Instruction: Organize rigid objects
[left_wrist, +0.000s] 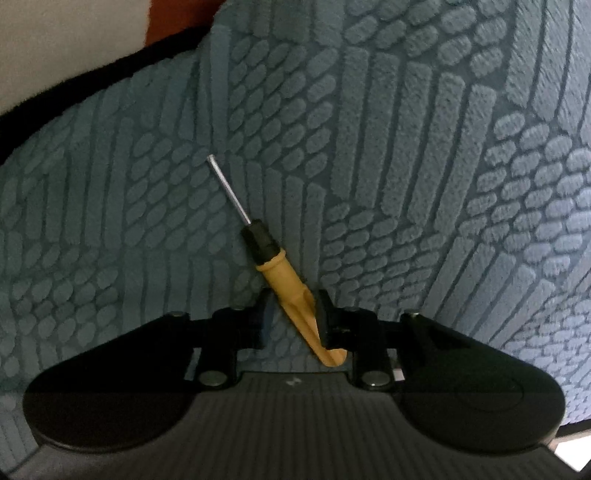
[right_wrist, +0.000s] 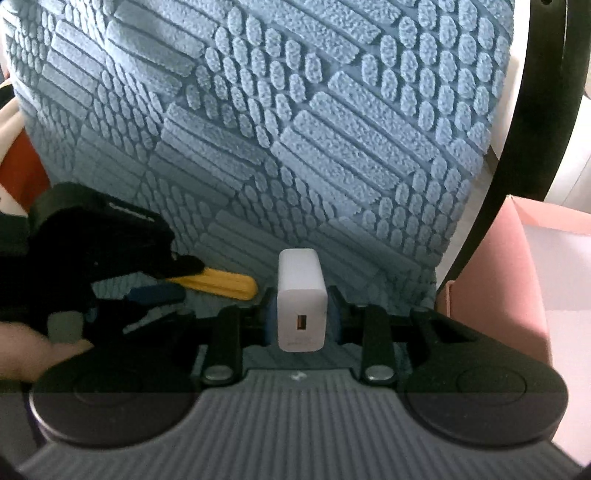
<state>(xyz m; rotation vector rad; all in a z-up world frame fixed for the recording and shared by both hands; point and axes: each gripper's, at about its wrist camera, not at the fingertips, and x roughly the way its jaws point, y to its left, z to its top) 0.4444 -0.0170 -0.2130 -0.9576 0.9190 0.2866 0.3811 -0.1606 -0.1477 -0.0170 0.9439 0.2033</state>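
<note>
Both pickups look done and the placing remains: over the blue mat (right_wrist: 332, 110), the left gripper (left_wrist: 291, 314) is clamped on the screwdriver (left_wrist: 280, 273) and the right gripper (right_wrist: 302, 314) on the charger (right_wrist: 301, 295), beside a pink box (right_wrist: 509, 280).

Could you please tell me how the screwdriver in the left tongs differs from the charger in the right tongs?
The screwdriver is long and thin, yellow-handled with a metal shaft; the charger is a short white block. The screwdriver sits slanted across the left tongs, while the charger sits square in the right tongs, its USB port facing the camera. Both are clamped above the blue textured mat.
</note>
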